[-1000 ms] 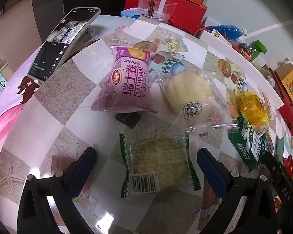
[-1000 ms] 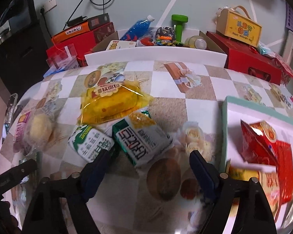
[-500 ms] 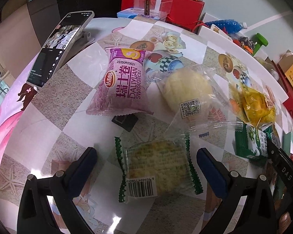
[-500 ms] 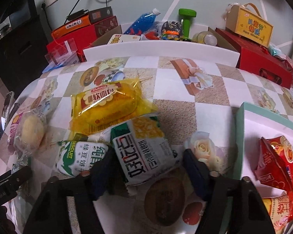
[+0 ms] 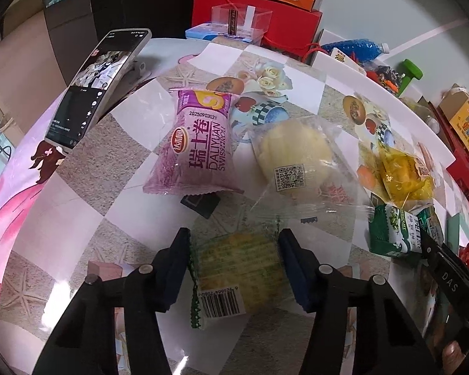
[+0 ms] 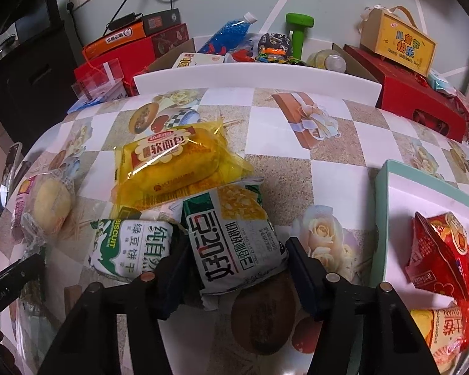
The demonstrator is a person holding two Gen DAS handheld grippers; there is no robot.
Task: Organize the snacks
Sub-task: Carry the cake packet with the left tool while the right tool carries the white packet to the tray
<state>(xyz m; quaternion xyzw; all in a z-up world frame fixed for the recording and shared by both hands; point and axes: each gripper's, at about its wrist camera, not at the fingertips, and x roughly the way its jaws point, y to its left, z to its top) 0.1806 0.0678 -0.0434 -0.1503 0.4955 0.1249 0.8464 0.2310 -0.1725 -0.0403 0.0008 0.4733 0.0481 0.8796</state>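
On the left, a phone (image 5: 100, 84) leans at the edge of the checkered worktop (image 5: 78, 193), with a purple Swiss roll pack (image 5: 200, 147) and a clear-wrapped pale bun (image 5: 292, 153) beyond. The left gripper (image 5: 234, 268) is closing its fingers (image 5: 176, 265) on a green-edged biscuit packet (image 5: 239, 276), pads touching both sides. Further right, the right gripper (image 6: 236, 268) is closing around a grey-white snack bag (image 6: 234, 243), pads at its sides, beside a green biscuit pack (image 6: 131, 248) and yellow bread pack (image 6: 175, 159). A teal-rimmed tray (image 6: 422, 184) holds red packets (image 6: 444, 253).
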